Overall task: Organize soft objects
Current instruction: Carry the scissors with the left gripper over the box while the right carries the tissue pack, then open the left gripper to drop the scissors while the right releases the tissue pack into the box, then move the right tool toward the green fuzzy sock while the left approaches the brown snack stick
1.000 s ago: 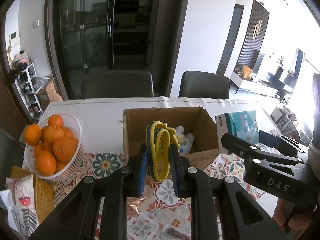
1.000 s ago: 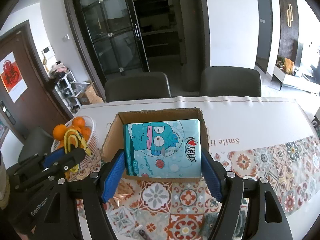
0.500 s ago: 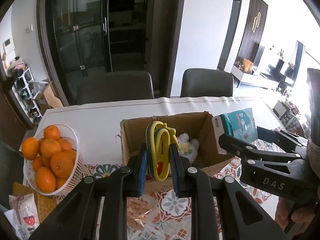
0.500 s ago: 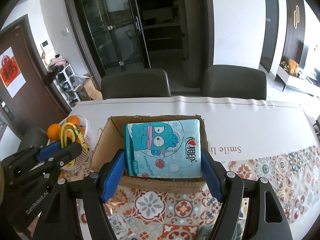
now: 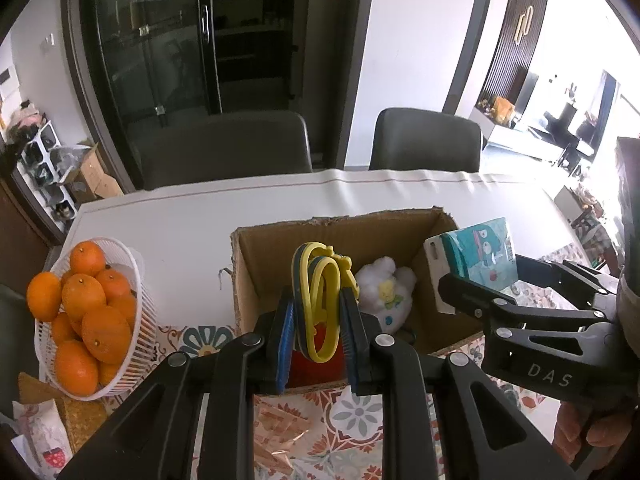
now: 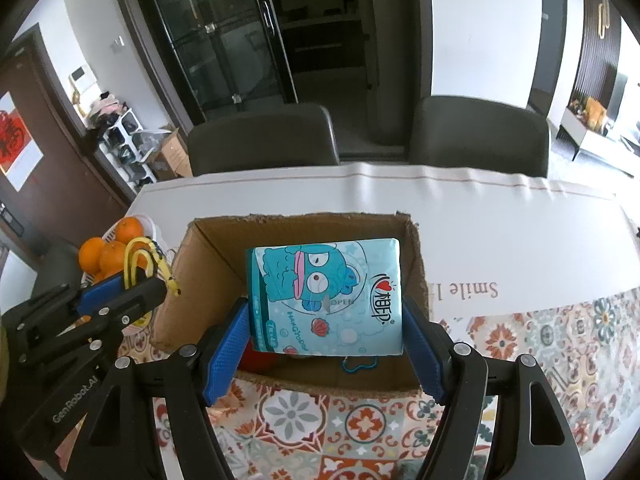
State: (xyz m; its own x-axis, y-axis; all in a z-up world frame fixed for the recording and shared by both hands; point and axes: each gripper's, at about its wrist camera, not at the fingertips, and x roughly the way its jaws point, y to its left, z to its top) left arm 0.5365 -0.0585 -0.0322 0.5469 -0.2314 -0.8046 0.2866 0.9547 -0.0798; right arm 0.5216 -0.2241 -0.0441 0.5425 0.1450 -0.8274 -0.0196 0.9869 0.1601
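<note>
At the far left of the surface [image 5: 192, 232] a white basket [image 5: 140, 320] holds a heap of oranges [image 5: 92, 320], with a printed packet [image 5: 36, 436] lying in front of it near the edge. Just right of the basket, your left claw [image 5: 316, 320] is pinching a coil of yellow and blue bands [image 5: 318, 304], its blue pads pressed against the loops from both sides; the coil stands upright above the near wall of the open cardboard box [image 5: 280, 248]. Inside the box a white plush toy [image 5: 386, 296] lies against the floor, and something red [image 5: 316, 364] shows low behind the claw, though you cannot tell what it is. Further right, your right claw [image 6: 326, 344] is clamped on a teal tissue pack [image 6: 326, 296] printed with a blue cartoon fish, the pads squeezing its two side edges; the pack hangs over the box's interior, its lower edge above a small teal clip [image 6: 358, 364] on the box floor. The box sits partly on a patterned tile mat [image 6: 520, 340]. Two dark chairs [image 6: 264, 140] stand behind the surface.
</note>
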